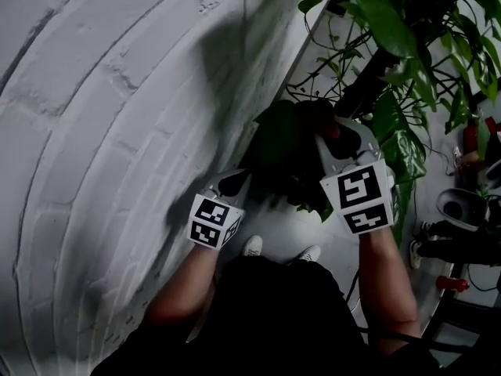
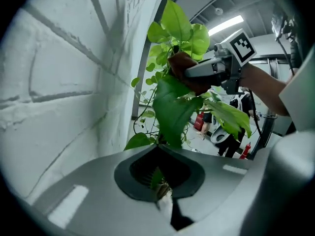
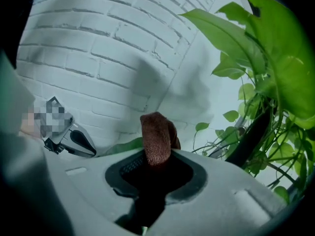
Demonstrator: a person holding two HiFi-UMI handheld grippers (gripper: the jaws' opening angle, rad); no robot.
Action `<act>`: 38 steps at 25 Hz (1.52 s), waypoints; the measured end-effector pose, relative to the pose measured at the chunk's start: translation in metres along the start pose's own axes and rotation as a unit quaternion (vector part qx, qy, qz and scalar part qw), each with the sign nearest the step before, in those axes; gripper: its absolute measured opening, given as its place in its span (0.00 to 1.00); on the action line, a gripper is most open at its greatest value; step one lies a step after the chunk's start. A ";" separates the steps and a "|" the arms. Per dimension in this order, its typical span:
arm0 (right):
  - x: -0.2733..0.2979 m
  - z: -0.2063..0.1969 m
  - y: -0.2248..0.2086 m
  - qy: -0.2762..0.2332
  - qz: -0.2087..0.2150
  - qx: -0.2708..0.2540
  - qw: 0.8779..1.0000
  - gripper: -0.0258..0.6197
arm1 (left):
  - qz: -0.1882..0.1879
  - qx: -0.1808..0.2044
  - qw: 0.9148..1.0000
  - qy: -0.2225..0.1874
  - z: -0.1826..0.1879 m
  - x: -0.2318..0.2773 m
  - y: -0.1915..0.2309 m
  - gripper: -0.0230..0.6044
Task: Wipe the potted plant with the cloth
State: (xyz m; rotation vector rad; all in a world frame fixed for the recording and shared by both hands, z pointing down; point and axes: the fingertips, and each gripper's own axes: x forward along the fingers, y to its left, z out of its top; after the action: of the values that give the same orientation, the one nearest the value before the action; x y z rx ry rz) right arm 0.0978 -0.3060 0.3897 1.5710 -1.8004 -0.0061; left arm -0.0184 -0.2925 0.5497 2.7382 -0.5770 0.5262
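Evidently 1 leaf (image 2: pixel 172 109) of the potted plant (image 1: pixel 399 124) is being steadied for cleaning. The left gripper (image 2: pixel 158 183) has its 2 jaws pinched together on the leaf's near end, so the blade stands stretched out ahead of it and probably cannot swing away under pressure. The right gripper (image 3: pixel 156 176) is clamped tight on a bunched brown cloth (image 3: pixel 156 139), whose wad sticks out past the jaws. In the left gripper view that wad presses on the far upper part of the same leaf, so the wiping looks under way on this leaf, with many more untouched. The plant rises at the person's right front, its vines trailing close to the end of a white painted brick wall (image 1: pixel 102 131); the pot itself is not in view. Below lies a pale grey floor (image 1: pixel 278 224) with the person's shoes on it. The room beyond looks like a workshop, with a strip light (image 2: pixel 224 24) on the ceiling and dark clutter along the floor's right edge.
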 end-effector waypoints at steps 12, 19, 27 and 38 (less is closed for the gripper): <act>0.010 0.003 0.034 0.021 0.008 -0.068 0.997 0.15 | -0.010 0.018 1.000 0.003 -0.008 0.027 0.016 0.06; 0.015 0.000 0.051 0.035 0.020 -0.083 0.996 0.15 | -0.043 0.028 0.999 -0.012 0.006 0.041 0.006 0.06; 0.019 0.001 0.074 0.035 0.039 -0.106 0.993 0.15 | -0.050 0.014 0.998 -0.031 0.012 0.026 -0.003 0.06; 0.029 0.002 0.120 0.041 0.062 -0.181 0.981 0.15 | -0.001 -0.016 1.000 -0.001 -0.024 0.004 0.022 0.06</act>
State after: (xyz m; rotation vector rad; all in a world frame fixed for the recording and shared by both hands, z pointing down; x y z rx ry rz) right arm -0.0054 -0.3017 0.4573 1.1851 -1.7164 -0.1951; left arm -0.0313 -0.3046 0.5776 2.7089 -0.5781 0.5079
